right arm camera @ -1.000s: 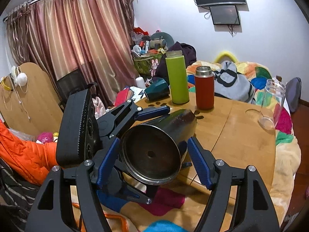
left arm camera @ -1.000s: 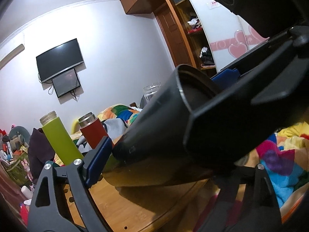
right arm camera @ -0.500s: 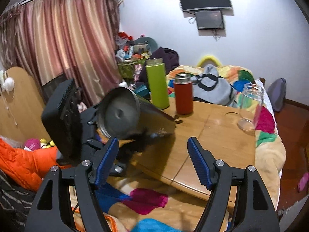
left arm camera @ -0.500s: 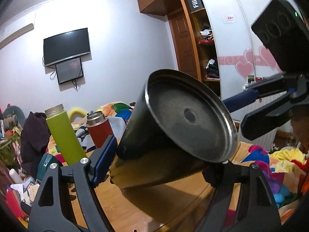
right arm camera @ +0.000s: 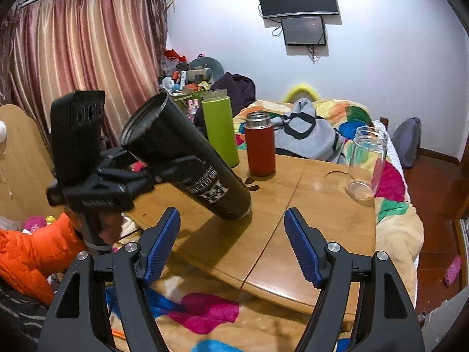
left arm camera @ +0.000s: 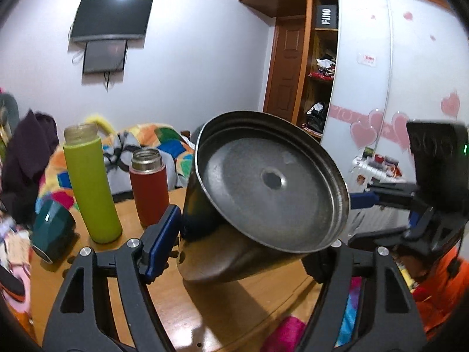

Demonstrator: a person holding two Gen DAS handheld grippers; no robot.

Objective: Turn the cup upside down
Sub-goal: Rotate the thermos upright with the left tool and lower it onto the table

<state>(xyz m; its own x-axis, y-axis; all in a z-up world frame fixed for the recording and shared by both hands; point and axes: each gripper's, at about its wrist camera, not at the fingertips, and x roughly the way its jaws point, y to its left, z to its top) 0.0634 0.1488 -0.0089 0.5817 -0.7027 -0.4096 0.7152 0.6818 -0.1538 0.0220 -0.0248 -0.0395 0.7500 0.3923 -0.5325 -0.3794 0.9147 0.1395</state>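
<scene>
Two views. Left wrist: my left fingers (left arm camera: 243, 240) clamp the black cup (left arm camera: 263, 193), tilted, base toward the lens, above the tabletop (left arm camera: 205, 308). Right wrist: my right fingers (right arm camera: 231, 243) spread wide, empty; cup (right arm camera: 187, 161) slanted, mouth end down on the tabletop (right arm camera: 293, 220), near the red flask (right arm camera: 260, 146).

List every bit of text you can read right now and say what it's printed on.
"FIIO": black box on the wardrobe's top shelf.
White print and logo on the black cup: blurred, unreadable.
Embossed lettering on the left gripper's body: too soft to read.
Red-marked sticker on the wardrobe door: too small.
</scene>
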